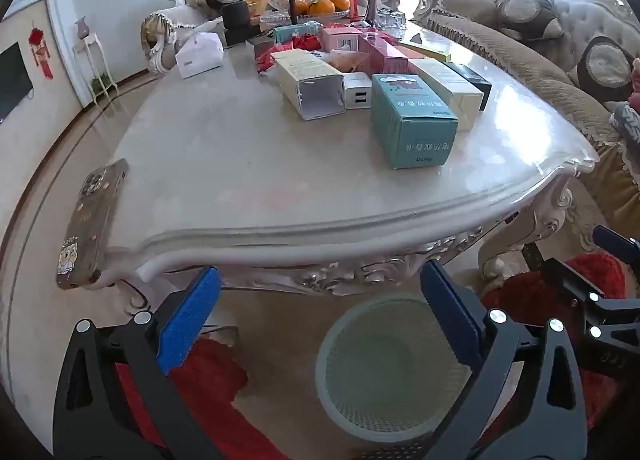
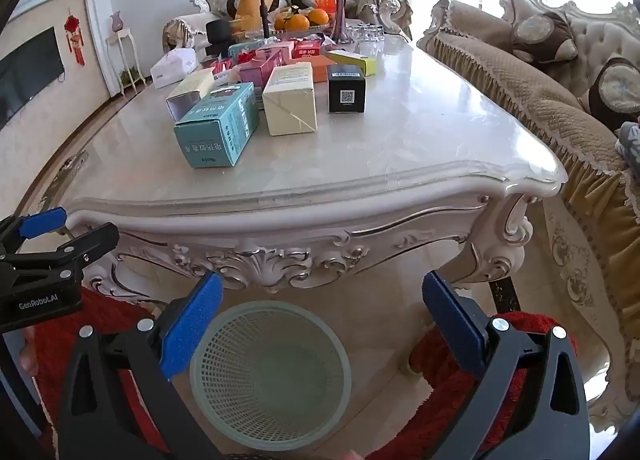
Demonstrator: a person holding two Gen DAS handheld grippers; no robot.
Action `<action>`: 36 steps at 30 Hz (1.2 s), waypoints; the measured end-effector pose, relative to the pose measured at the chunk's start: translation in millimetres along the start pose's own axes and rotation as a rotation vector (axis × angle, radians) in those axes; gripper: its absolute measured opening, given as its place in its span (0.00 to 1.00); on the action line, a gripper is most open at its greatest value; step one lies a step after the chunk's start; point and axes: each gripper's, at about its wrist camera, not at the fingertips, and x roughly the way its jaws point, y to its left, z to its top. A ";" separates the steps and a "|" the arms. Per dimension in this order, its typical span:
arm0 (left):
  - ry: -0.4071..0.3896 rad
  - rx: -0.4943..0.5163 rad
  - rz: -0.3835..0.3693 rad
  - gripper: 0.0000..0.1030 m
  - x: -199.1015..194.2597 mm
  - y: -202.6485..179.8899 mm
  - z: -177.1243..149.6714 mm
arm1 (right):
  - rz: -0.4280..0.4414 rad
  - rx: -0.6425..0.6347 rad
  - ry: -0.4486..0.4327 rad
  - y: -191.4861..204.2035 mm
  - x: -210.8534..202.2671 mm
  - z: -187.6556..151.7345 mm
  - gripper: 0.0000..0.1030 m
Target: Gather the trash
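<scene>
Left wrist: left gripper (image 1: pixel 320 308) jaws apart, empty, above mesh wastebasket (image 1: pixel 394 370) on floor; teal box (image 1: pixel 412 122) on marble table (image 1: pixel 240 180).
Right wrist: right gripper (image 2: pixel 322 314) jaws apart, empty; wastebasket (image 2: pixel 270 374) directly below, boxes up on table (image 2: pixel 400 148).

- The left wrist view looks from below the table's near edge, facing forward and slightly down along its own fingers (image 1: pixel 188 324), close to the carved table (image 1: pixel 280 228) rim.
- In it the mesh basket (image 1: pixel 348 388) sits on the floor at 5 o'clock, and the teal box (image 1: pixel 412 128) at 1 o'clock.
- The right wrist view looks from a similar low spot, facing the same way, just as near.
- Here the mesh basket (image 2: pixel 272 372) lies at 6 o'clock, the teal box (image 2: pixel 216 128) at 11 o'clock.
- Both views share the tabletop, its boxes, the basket and the far sofa.
- Each sees the other gripper: right gripper (image 1: pixel 600 300) at 3 o'clock, left gripper (image 2: pixel 44 256) at 9 o'clock.
</scene>
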 end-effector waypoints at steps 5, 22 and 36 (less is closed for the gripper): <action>-0.006 -0.001 -0.027 0.94 -1.8 7.4 2.4 | -0.025 -0.026 -0.008 1.7 -1.5 0.1 0.93; 0.019 -0.009 -0.021 0.94 -0.2 -9.5 -16.0 | 0.053 0.033 -0.003 -3.2 -7.0 -3.4 0.93; 0.060 0.013 0.003 0.94 9.5 -17.8 -21.2 | 0.073 -0.002 0.070 -3.8 4.2 -14.3 0.93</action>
